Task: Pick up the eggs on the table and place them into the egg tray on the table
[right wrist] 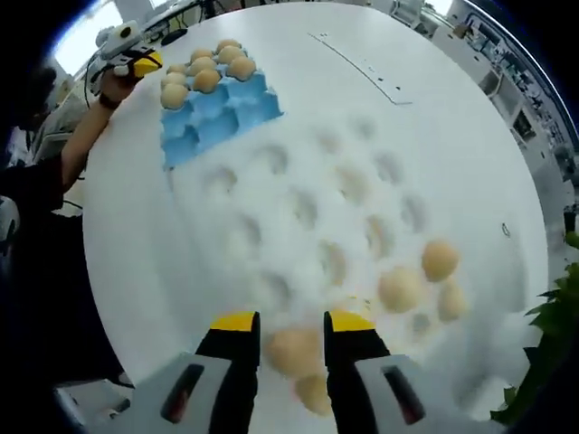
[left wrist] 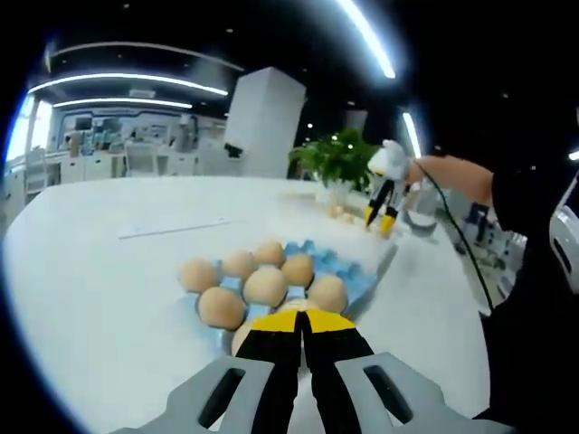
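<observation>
Right gripper view: egg (right wrist: 291, 351) seemingly between jaws

A broad round white desk (left wrist: 109, 271) fills the foreground. Long curved light strips (left wrist: 127, 81) run across a dark ceiling. A white square pillar (left wrist: 264, 122) stands behind the desk, a green potted plant (left wrist: 339, 161) beside it, and shelving and white furniture (left wrist: 118, 145) line the far wall at the left

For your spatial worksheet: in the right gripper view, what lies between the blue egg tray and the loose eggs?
Bare white table separates the egg tray from the loose eggs.
</observation>
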